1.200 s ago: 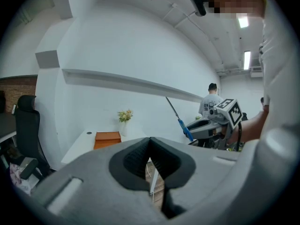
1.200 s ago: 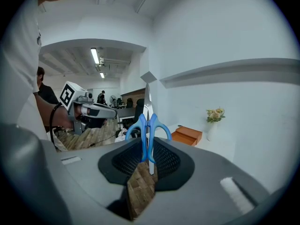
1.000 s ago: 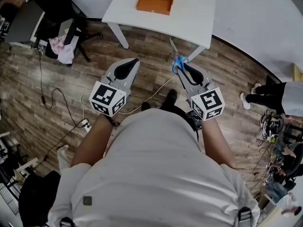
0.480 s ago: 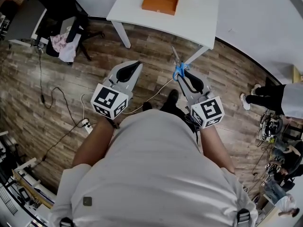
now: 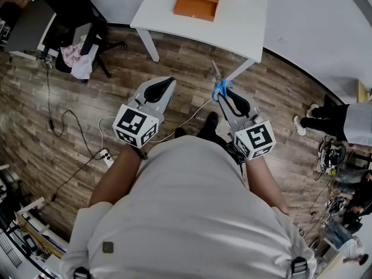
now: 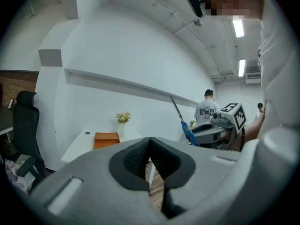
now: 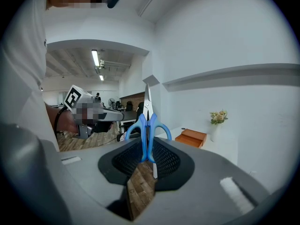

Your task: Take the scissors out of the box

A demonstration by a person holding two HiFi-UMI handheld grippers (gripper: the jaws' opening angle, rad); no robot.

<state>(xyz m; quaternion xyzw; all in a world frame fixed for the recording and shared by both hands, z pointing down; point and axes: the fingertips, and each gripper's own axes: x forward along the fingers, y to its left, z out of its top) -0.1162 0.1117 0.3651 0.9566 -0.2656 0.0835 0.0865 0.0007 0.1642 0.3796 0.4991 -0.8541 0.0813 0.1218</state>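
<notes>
The blue-handled scissors (image 5: 219,85) stand out of my right gripper (image 5: 222,92), blades pointing toward the white table (image 5: 168,10). In the right gripper view the pads are shut on the scissors' handles (image 7: 147,131), and the blades rise upright above them. The orange box (image 5: 197,0) lies on the table, well ahead of both grippers; it also shows small in the gripper views (image 7: 191,137) (image 6: 106,139). My left gripper (image 5: 169,81) hovers over the wood floor, shut with nothing in it, its tips meeting (image 6: 149,141). From the left gripper view the scissors (image 6: 185,125) appear to the right.
A vase of flowers (image 6: 123,120) stands on the table behind the box. A black office chair (image 5: 72,7) with clothes on it is at the upper left. Cables and a power strip (image 5: 104,153) lie on the floor. Another person (image 5: 334,121) stands at the right.
Both grippers have drawn back slightly from the table toward my body. The right gripper keeps its hold on the scissors; the left stays shut.
</notes>
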